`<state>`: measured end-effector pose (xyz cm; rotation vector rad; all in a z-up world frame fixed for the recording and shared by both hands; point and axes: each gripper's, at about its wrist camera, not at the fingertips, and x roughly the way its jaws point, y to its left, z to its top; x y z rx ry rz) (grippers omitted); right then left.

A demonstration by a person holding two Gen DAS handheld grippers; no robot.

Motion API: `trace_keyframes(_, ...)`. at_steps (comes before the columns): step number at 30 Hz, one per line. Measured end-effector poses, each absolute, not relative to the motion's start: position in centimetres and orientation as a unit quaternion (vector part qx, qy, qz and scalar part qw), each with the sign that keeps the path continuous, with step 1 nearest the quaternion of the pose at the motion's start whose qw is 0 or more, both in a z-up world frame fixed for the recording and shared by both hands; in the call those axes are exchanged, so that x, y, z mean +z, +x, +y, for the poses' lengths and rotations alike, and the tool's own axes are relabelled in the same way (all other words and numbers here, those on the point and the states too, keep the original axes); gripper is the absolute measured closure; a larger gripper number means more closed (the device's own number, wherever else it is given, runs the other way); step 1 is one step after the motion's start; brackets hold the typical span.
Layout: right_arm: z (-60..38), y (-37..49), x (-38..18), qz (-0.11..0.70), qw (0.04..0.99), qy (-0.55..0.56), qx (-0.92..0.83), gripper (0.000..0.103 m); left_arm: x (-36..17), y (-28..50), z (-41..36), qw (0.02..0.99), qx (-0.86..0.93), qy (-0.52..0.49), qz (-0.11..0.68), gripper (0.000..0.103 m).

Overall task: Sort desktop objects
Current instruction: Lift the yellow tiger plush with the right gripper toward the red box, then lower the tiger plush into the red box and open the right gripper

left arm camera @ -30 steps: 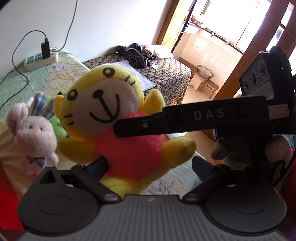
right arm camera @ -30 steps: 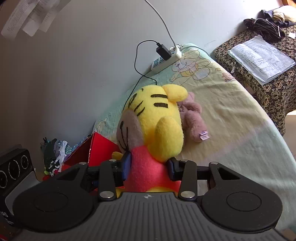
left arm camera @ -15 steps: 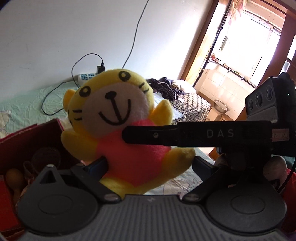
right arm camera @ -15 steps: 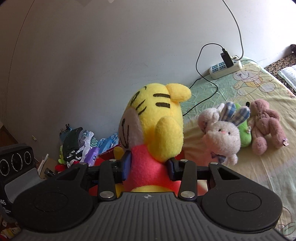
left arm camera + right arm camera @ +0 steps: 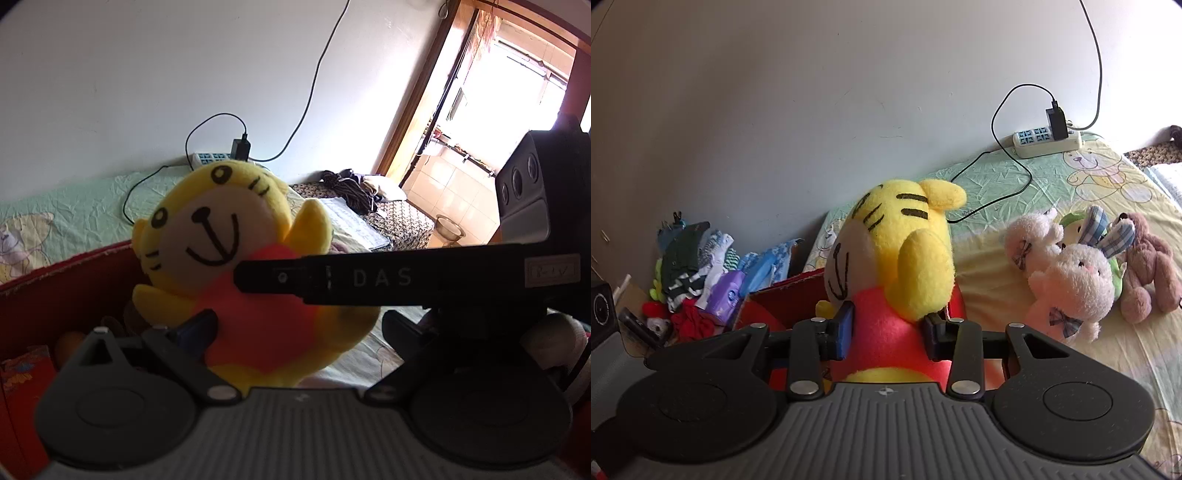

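The right tongs were clamped on the red body of the yellow tiger plush, pads pressing both sides. The left tongs stood wide apart; one blue pad lay against the plush, the other finger was clear of it. Across the left view ran the right tool's black bar, lettered "DAS". Behind the plush was a red box. At 3 o'clock, a white bunny and a brown bear lay on the bed; at 1 o'clock sat a power strip.
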<state>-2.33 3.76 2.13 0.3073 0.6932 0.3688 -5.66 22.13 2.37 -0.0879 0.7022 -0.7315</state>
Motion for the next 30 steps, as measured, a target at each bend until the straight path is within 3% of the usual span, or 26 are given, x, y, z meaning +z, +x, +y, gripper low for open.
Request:
trace_keyframes(17, 9.7, 0.1, -0.8, 0.341, 0.932, -0.007, 0.123, 0.064, -2.8, -1.1, 25.4, 0.844, -0.349, -0.073, 0.402, 0.009)
trace_keyframes(30, 9.3, 0.3, -2.2, 0.386, 0.914, 0.024, 0.120, 0.053, -4.6, -0.6, 25.3, 0.818, -0.356, -0.076, 0.445, 0.009)
